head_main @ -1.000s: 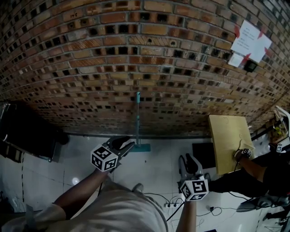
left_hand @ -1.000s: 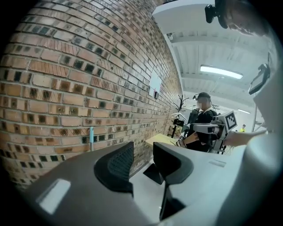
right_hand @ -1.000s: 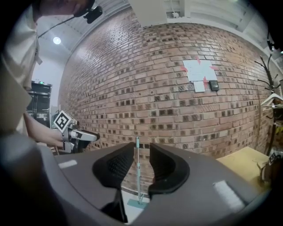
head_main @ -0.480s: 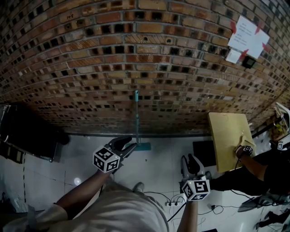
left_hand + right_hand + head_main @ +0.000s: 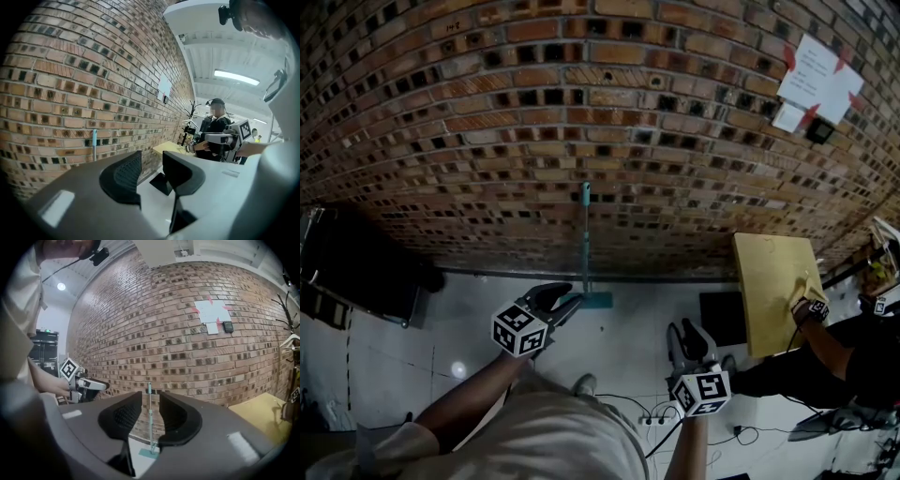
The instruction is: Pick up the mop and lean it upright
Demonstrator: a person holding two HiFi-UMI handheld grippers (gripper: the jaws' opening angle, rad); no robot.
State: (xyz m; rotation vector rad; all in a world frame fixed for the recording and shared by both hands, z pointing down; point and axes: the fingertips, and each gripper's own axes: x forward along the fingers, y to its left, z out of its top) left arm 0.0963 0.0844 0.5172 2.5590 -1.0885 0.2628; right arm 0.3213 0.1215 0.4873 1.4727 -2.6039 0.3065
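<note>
Mop (image 5: 585, 246) stands upright at centre of head view. Top of its teal shaft (image 5: 585, 225) rests on the brick wall (image 5: 487, 112), and its flat head (image 5: 597, 302) sits on the pale floor (image 5: 623, 330) at the wall's foot. It looks leaned already, so the task is prob. done or nearly.

Left gripper (image 5: 562, 300) is lower centre-left, just beside the flat head in the picture, no contact visible. Its jaws are apart w/ nothing between them; thru the gap its own view shows only floor and far-off stuff. Right gripper (image 5: 692, 334) is lower right of centre, well apart from the mop. Its jaws are also released, narrow gap, empty. The mop shows thru that gap in the right gripper view, but far back at the wall.

Handling, my guess:
- **Weight:** light overall, w/ most of it low at the flat head.
- **Shaft:** thin, stiff and smooth, so it's likely to slip or swivel in the pads.
- **Head:** prob. hinged, so it may flop when lifted.
- **Grip:** best approx mid-shaft or a bit lower, pads square across the pole. A 2nd grip higher up would steer the tip.
- **Risk:** the lean is steep, so a small nudge could tip it sideways along the wall.
</note>
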